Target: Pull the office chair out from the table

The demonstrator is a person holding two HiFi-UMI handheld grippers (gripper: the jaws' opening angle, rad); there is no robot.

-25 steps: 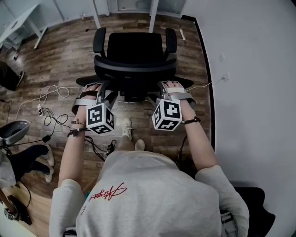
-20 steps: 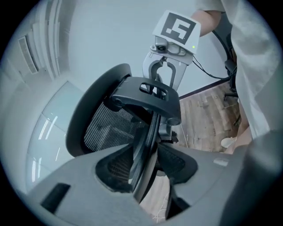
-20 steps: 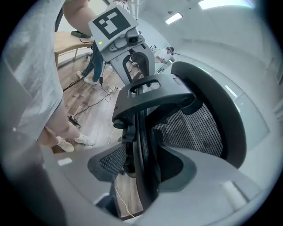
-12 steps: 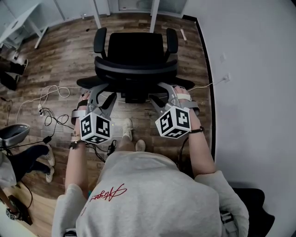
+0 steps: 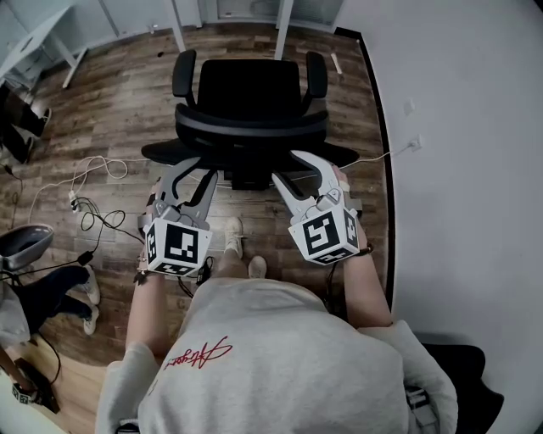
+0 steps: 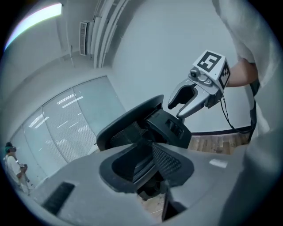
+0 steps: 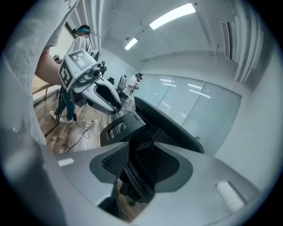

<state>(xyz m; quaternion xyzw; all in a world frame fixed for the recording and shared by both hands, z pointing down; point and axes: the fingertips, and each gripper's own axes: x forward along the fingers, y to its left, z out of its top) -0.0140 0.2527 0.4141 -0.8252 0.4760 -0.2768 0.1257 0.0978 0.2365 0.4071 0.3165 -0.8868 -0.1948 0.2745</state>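
The black office chair [image 5: 248, 110] stands on the wood floor with its backrest toward me and its armrests at either side. My left gripper [image 5: 193, 174] and right gripper [image 5: 287, 168] hover just behind the backrest's lower edge, apart from it. Both sets of jaws are closing with nothing between them. In the left gripper view the chair's back frame [image 6: 146, 128] lies just past the pads [image 6: 170, 161], and the right gripper [image 6: 177, 99] shows beyond it. The right gripper view has the chair back [image 7: 159, 128] ahead and the left gripper [image 7: 112, 99] behind it.
Table legs [image 5: 280, 25] stand beyond the chair. Loose cables [image 5: 93, 212] run over the floor at left, near another person's legs [image 5: 51, 288]. A white wall [image 5: 458, 169] with an outlet [image 5: 413, 140] closes the right side. My feet [image 5: 229, 233] are behind the chair base.
Both grippers have drawn back toward me and risen away from the backrest's sides, rolling so the marker cubes face up. Their jaws have narrowed. The chair has stayed put.
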